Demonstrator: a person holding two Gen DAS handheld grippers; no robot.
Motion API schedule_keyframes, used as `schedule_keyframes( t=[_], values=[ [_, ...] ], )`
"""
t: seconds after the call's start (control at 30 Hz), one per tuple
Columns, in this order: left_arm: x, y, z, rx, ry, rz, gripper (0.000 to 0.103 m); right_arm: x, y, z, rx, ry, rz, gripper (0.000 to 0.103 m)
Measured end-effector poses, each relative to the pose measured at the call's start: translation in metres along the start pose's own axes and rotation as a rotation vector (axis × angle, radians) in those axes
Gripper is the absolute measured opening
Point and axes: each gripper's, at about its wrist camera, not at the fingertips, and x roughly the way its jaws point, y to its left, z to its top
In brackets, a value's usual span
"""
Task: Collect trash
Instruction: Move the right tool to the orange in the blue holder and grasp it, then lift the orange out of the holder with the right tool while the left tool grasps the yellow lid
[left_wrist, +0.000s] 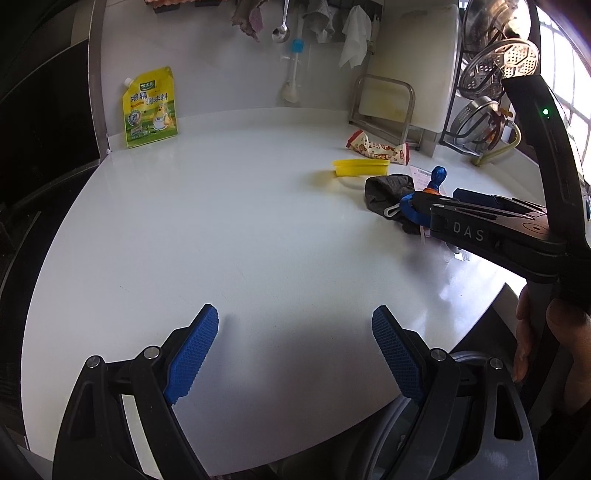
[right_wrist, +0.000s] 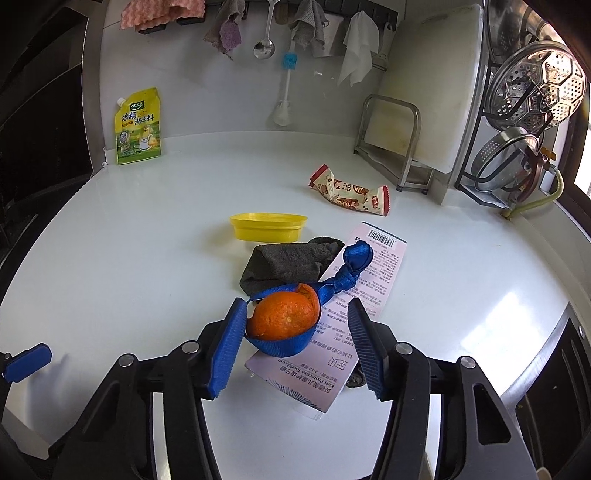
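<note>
Counter (left_wrist: 221, 221) white, glossy | left tool (left_wrist: 295, 343) apart | right tool (right_wrist: 295, 339) apart

"DAS" on the right tool (left_wrist: 417, 212); "Kids Protective Toothbrush" on pink card (right_wrist: 365, 280).

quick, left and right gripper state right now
Left gripper: open, holding nothing.
Right gripper: open around the orange peel in the blue strap, not clamped.
</note>
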Motion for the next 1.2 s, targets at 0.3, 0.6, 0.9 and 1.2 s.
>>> schedule_keyframes(
  t=[0.3, 0.6, 0.9, 1.2],
  values=[
    [0.001, 0.001, -0.001, 0.001, 0.003, -0.003, 0.084, -0.003, -0.006, 0.002, 0.024, -0.005, 0.034, 0.03],
    [0.0, 0.0, 0.003, 0.003, -0.003, -0.01, 0.084, -0.019, -0.031, 0.012, 0.132, -0.055, 0.112, 0.029],
    [0.011, -0.007, 0.046, 0.006, -0.017, -0.05, 0.084, -0.033, -0.06, 0.011, 0.137, -0.088, 0.063, 0.029],
    [0.051, -0.032, 0.108, 0.033, 0.003, -0.072, 0.086, -0.038, -0.121, -0.01, 0.178, -0.083, -0.025, 0.029]
  ],
)
